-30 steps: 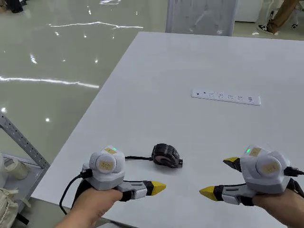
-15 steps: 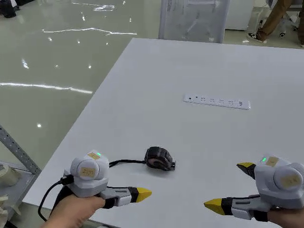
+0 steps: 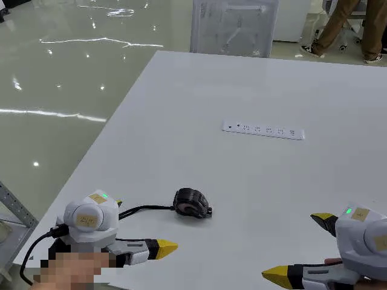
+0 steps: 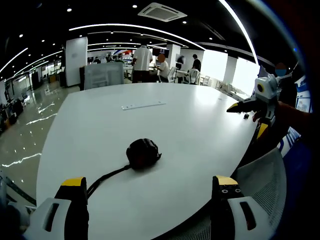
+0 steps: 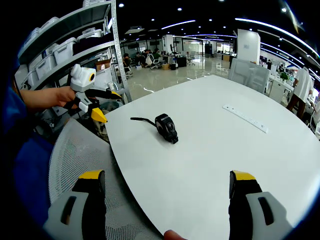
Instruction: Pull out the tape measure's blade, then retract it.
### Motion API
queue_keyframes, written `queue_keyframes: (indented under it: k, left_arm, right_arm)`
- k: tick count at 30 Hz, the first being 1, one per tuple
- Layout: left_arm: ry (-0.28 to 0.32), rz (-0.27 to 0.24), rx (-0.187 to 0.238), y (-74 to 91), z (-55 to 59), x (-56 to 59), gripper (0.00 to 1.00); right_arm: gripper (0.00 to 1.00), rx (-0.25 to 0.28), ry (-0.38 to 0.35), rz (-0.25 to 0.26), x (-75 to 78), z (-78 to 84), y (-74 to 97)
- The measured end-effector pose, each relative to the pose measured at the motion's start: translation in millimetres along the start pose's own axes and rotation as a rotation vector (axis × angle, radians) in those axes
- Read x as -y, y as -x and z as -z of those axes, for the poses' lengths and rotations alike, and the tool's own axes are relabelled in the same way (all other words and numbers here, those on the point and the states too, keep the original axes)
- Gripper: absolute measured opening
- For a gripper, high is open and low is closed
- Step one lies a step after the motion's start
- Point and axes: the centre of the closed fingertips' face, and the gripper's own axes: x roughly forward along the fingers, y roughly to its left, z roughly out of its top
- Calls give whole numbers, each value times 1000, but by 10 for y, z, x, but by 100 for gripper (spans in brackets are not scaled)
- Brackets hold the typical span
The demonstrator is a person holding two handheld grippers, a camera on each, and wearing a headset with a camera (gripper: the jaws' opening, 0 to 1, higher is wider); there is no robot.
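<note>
While it lies untouched, tape measure (image 3: 192,203): black, corded | left hand-held gripper (image 4: 150,182), right hand-held gripper (image 5: 167,175): spread wide, empty

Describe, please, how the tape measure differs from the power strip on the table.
The tape measure is black and rounded; the power strip is white, long and flat. The tape measure lies near the table's front edge, the power strip farther out toward the middle. A black strap trails from the tape measure; the power strip shows a row of sockets. Both rest on the white table.
</note>
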Motion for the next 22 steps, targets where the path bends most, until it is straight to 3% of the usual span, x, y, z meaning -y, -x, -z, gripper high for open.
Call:
queue_keyframes:
  k: [11,22]
  left_arm:
    - [2,-19,-9,239,81,-119,100]
    - [-10,-25,-6,254,52,-146,100]
  right_arm:
    - [100,-7,-31,28,-4,51,231]
    - [100,-3,-41,38,13,48,339]
